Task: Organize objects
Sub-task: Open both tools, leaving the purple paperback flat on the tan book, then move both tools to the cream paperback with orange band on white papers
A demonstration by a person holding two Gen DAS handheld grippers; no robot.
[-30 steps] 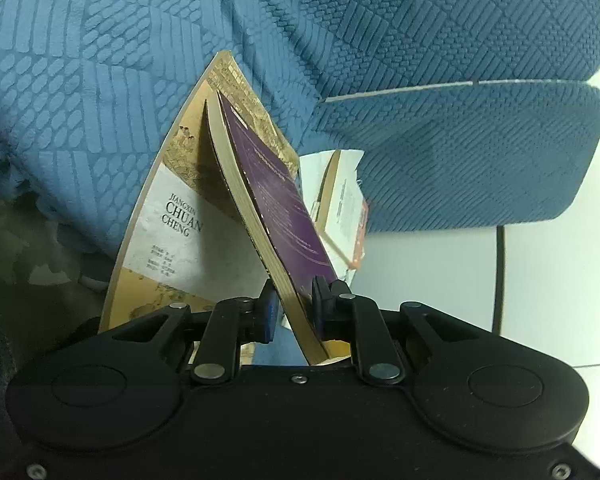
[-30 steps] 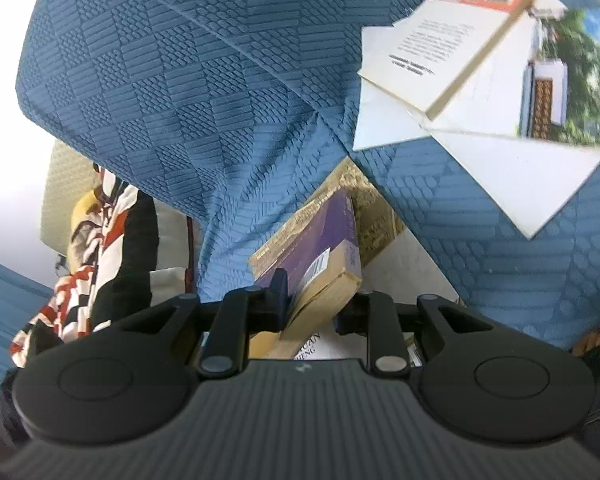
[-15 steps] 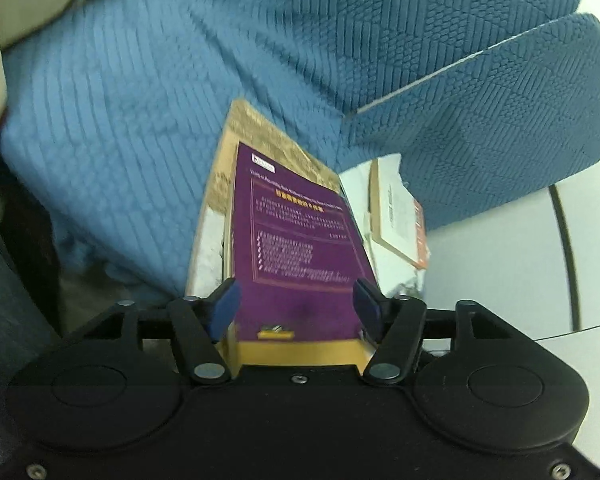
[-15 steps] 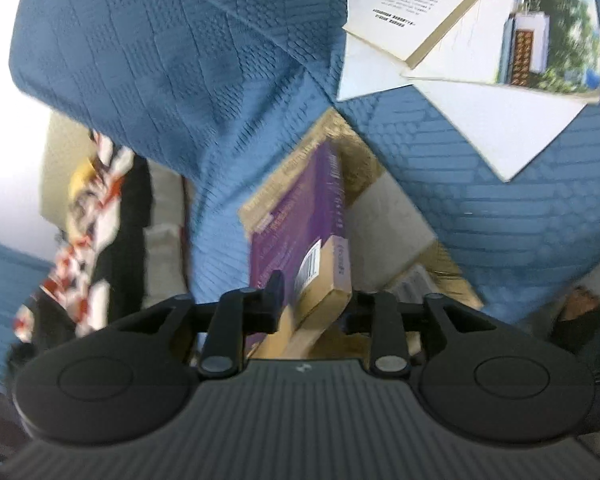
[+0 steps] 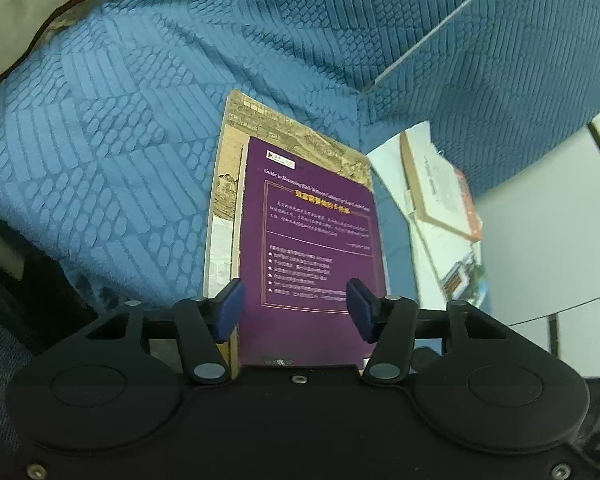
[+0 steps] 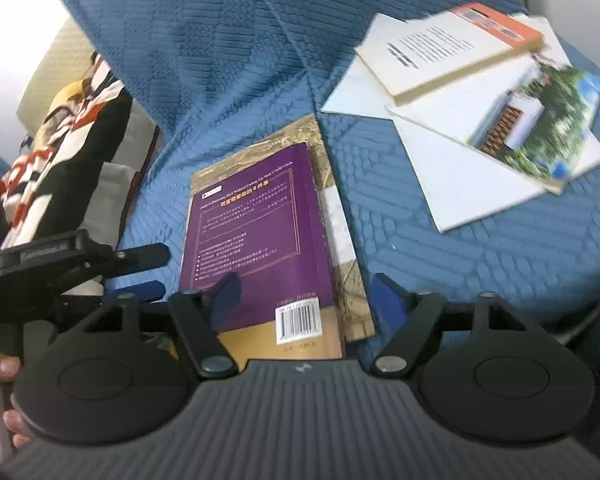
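the purple book [image 6: 256, 240] lies stacked on the tan book [image 5: 228, 152], both grippers' jaws apart and empty, while the loose books [image 6: 460, 92] well beside that stack look left to gather

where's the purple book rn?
The purple book lies flat on the tan illustrated book on the blue sofa, centre of both wrist views; the other books lie further right.

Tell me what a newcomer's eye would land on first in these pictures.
First, the purple book lying flat on a larger tan book on the blue sofa cushion, just ahead of both open grippers: left gripper, right gripper. Next, the loose pile beyond, an orange-edged book on a photo-cover booklet and white sheets.
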